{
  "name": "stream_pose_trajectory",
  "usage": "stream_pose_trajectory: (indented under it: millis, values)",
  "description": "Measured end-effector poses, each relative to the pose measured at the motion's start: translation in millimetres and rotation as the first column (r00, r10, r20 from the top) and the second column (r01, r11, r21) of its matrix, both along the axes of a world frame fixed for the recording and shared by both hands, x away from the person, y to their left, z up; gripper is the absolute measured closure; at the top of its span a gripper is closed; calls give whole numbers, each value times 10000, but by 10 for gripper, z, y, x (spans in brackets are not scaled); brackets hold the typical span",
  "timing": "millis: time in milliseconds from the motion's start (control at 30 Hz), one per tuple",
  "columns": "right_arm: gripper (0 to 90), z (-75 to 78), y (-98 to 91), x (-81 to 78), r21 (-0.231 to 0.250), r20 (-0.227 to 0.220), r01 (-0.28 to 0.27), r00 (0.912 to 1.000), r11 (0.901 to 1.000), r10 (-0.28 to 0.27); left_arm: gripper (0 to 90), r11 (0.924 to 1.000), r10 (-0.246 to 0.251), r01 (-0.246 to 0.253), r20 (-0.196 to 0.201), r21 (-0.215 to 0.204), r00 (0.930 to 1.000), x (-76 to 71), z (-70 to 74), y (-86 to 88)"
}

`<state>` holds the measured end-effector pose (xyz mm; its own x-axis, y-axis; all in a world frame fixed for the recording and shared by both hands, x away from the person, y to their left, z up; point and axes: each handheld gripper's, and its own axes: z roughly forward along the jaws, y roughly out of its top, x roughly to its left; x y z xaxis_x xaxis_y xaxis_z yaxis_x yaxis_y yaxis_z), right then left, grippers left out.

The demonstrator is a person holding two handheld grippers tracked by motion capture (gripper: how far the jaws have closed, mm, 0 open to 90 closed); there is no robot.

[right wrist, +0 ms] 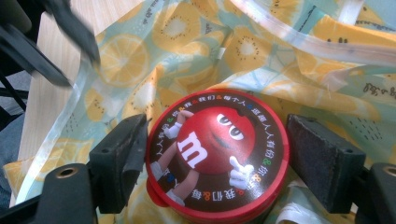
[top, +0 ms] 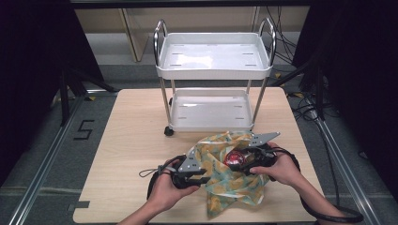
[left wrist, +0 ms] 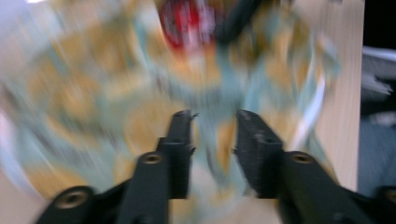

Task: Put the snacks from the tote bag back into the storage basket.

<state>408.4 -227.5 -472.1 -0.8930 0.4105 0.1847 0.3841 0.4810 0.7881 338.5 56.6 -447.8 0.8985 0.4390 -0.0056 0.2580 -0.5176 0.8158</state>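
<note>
Both my grippers meet at the fruit-print cloth (top: 225, 173): right gripper (right wrist: 217, 163) straddles the round red tin (right wrist: 217, 156) without a clear clamp, while left gripper (left wrist: 214, 135) stands part-open just left of it.

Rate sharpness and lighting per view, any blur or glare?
High view: sharp, evenly lit table, dark surroundings, mild sheen on the white cart. Left gripper view: heavy motion blur smears the fruit-print cloth; jaws fairly crisp. Right gripper view: sharp on the red tin, small glints on its lid.
</note>
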Motion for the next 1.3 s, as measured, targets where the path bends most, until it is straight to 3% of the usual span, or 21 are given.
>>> stream_pose_trajectory:
  millis: [100,133,367,467,533,567,600,633,667,700,733,767,800,833,867,933,967,1033,1200,1233,1300]
  values:
    - [236,-5,10,-2,23,-71,121,9999,9999,-121,491,9995,237,-255,803,211,9965,111,70,-116]
    - [237,-4,10,-4,-18,-17,101,9999,9999,-101,468,9976,-74,3,1027,696,9947,159,66,-161]
    - [238,4,3,-2,-110,184,61,9998,9999,-59,408,9826,-1257,1108,945,1492,9876,338,-77,-417]
    - [240,5,7,-4,-97,214,97,9997,9999,-95,468,9678,-1813,1592,1011,1951,9782,378,-117,-486]
    - [241,12,6,-11,-137,88,67,9999,9999,-66,607,9379,-2555,2258,838,2633,9632,378,-121,-531]
    - [241,8,11,-31,-26,-32,314,9995,9995,-315,674,9437,-2356,2063,876,2587,9679,355,-150,-557]
    - [242,6,8,-23,8,13,316,9995,9995,-316,718,9267,-2616,2286,753,2982,9622,346,-169,-570]
    - [242,7,-2,-18,6,37,399,9992,9992,-399,789,9349,-2416,2151,624,2824,9684,321,-198,-579]
    - [242,8,6,-35,43,-148,485,9987,9988,-485,816,9240,-2551,2285,491,3064,9657,311,-214,-573]
    - [241,6,8,-30,10,-7,439,9990,9990,-439,824,9222,-2620,2405,318,3028,9645,296,-238,-574]
    - [239,8,8,-27,-122,94,399,9992,9991,-398,828,9272,-2531,2341,285,2924,9670,275,-258,-576]
    - [238,-3,24,-31,-76,152,460,9988,9989,-459,828,9207,-2646,2451,243,3038,9640,271,-255,-569]
    - [238,0,30,-40,-202,34,440,9990,9988,-439,826,9272,-2534,2359,233,2911,9671,261,-254,-567]
    - [238,-14,42,-34,-226,305,420,9987,9989,-413,820,9241,-2549,2356,261,3007,9666,262,-237,-556]
    - [238,-10,47,-39,-376,300,345,9990,9987,-333,814,9318,-2397,2227,252,2868,9705,256,-230,-548]
    - [235,-22,68,-67,-606,295,333,9991,9976,-316,804,9341,-2329,2148,307,2852,9720,256,-218,-534]
    - [233,-35,70,-60,-742,501,272,9985,9969,-235,800,9258,-2477,2300,219,3000,9686,262,-213,-524]
    - [238,-64,82,-70,-988,510,139,9987,9950,-89,793,9370,-2283,2137,215,2765,9733,250,-231,-528]
    - [259,-28,79,-81,-1166,975,179,9952,9930,-65,792,9368,-2264,2131,167,2775,9739,261,-231,-529]
    - [260,-22,75,-76,-1193,1106,184,9938,9927,-52,794,9314,-2369,2229,140,2878,9714,270,-225,-525]
    - [261,-7,68,-91,-1171,1015,229,9948,9929,-109,795,9358,-2290,2171,106,2778,9734,273,-232,-526]
